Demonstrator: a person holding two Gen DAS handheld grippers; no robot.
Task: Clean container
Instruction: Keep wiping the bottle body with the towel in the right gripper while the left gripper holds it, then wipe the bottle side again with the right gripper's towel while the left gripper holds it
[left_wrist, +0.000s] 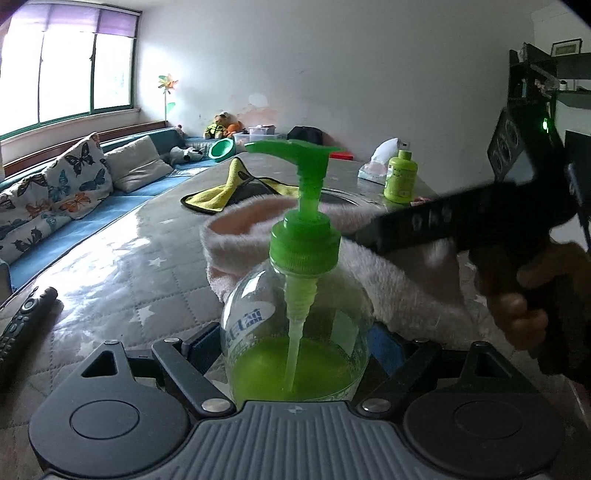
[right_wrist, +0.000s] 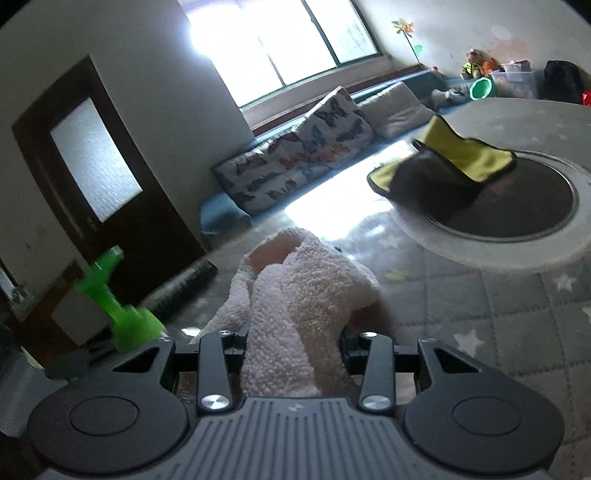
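A clear pump bottle (left_wrist: 295, 332) with a green pump head (left_wrist: 303, 236) and green liquid in its lower part stands upright between the fingers of my left gripper (left_wrist: 295, 350), which is shut on its body. A fluffy pale pink towel (left_wrist: 399, 273) hangs behind and to the right of the bottle. My right gripper (right_wrist: 293, 343) is shut on that pink towel (right_wrist: 303, 295). In the left wrist view the right gripper's black body (left_wrist: 480, 218) crosses the right side with a hand (left_wrist: 528, 295) on it. The bottle's green pump (right_wrist: 118, 299) shows at the left of the right wrist view.
The grey quilted table (left_wrist: 122, 280) carries a yellow cloth (left_wrist: 229, 188), a round dark inset (right_wrist: 517, 206), a small green bottle (left_wrist: 400, 177), a tissue pack (left_wrist: 376, 162) and a remote control (left_wrist: 26, 321) at its left edge. A blue bench with cushions (left_wrist: 66, 184) lies beyond.
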